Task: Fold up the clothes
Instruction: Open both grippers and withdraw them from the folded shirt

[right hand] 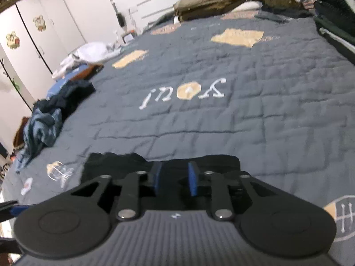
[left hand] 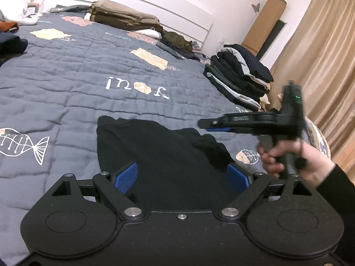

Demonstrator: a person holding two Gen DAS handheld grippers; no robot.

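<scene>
A black garment [left hand: 159,155] lies flat near the front edge of the grey quilted bed [left hand: 88,77]. My left gripper [left hand: 182,176] hovers over its near part, wide open, with only the cloth beneath its blue pads [left hand: 125,177]. A hand holds my right gripper [left hand: 205,125] side-on above the garment's right edge. In the right wrist view the right gripper [right hand: 175,177] stands partly open above the black garment [right hand: 115,164]. Nothing is between its blue pads [right hand: 192,177].
A stack of folded dark clothes [left hand: 239,75] sits at the bed's right edge. Olive-brown folded items [left hand: 124,16] lie by the headboard. A pile of loose blue and dark clothes [right hand: 51,115] lies at the left side, with white laundry [right hand: 88,53] behind it. Beige curtains [left hand: 321,66] hang on the right.
</scene>
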